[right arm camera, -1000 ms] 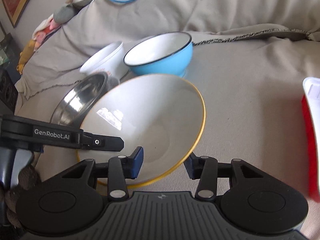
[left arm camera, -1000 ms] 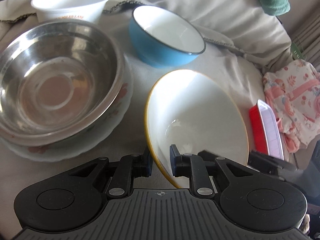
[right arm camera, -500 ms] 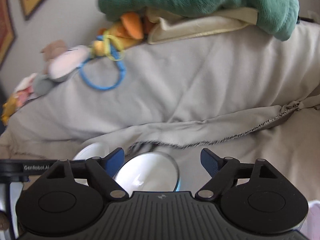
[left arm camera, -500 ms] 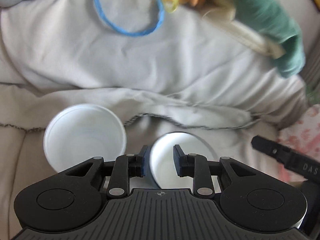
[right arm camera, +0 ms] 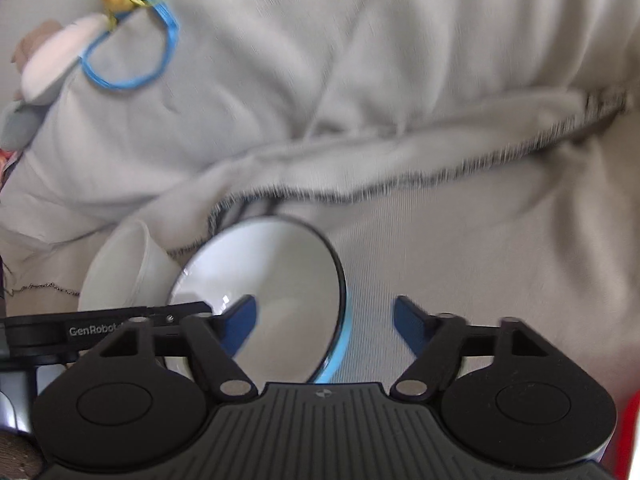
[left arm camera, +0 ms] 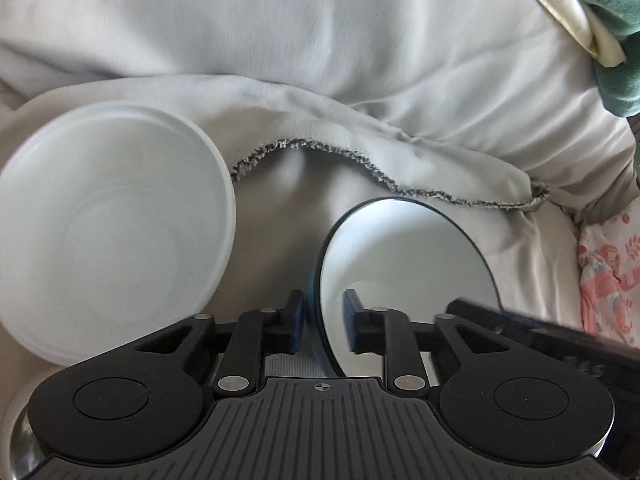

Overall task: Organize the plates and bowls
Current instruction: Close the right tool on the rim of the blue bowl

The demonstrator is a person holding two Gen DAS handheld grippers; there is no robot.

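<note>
Blue bowl [left arm camera: 404,272] on the cloth-covered couch, beside the white plastic bowl [left arm camera: 108,236]. My left tool [left arm camera: 323,326] straddles its rim, jaws narrowing, not yet clamped; right tool [right arm camera: 325,320] closing, half-wide around the far rim. Stacking pending.

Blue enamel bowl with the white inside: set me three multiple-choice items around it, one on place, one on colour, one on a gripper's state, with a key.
1. In the left wrist view, where is the round white plastic tub relative to the blue enamel bowl?
A) inside it
B) to its left, on the grey cloth
C) under it

2. The bowl's outer wall is:
A) red
B) yellow
C) light blue

3. The right gripper is:
A) open
B) shut on the bowl's rim
C) out of view

Key:
1. B, the tub lies beside the bowl, apart from it.
2. C, blue shows below the dark rim in the right wrist view.
3. A, the jaws have just been closing but stand apart around the rim, untouched.
</note>
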